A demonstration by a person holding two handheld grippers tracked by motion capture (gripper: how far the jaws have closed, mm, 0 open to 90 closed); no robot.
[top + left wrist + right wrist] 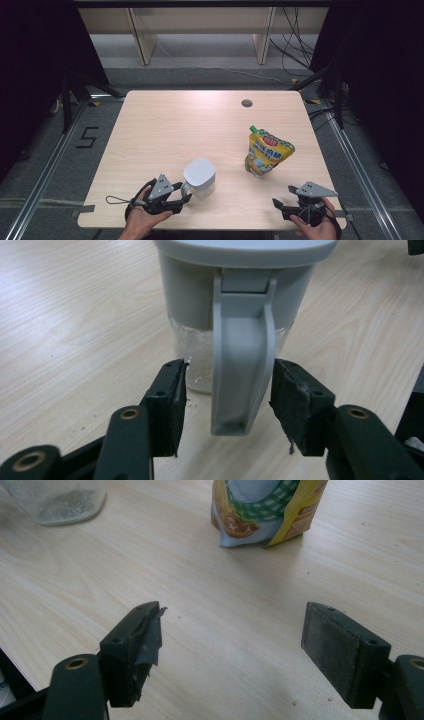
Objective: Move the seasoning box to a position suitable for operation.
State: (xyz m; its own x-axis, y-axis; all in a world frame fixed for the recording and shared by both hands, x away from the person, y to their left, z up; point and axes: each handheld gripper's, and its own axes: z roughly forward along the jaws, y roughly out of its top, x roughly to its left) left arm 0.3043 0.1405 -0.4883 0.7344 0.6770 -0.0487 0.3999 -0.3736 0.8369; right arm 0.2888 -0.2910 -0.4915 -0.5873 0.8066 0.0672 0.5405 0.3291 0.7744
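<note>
Left claw [227, 397] straddles the jug handle [242, 365]; pads not pressing.

Your left claw sits at the bench's [165, 120] near-left edge, the lidded jug [200, 176] just beyond it toward 1 o'clock. The handle runs upright, dead centre between parted jaws, a gap showing on either side. Nothing is held. Your right claw [283, 196] rests wide apart and empty, the yellow pouch [266, 151] well off at 11 o'clock.

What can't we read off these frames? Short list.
- Pouch print: too small in the high view; the top edge crops it in the right gripper view.
- Jug lid and top: cropped by the top edge in the left gripper view.
- Jug contents: hidden under the lid in the high view.
- Left hand-held gripper: pads flank the handle; contact unclear.
</note>
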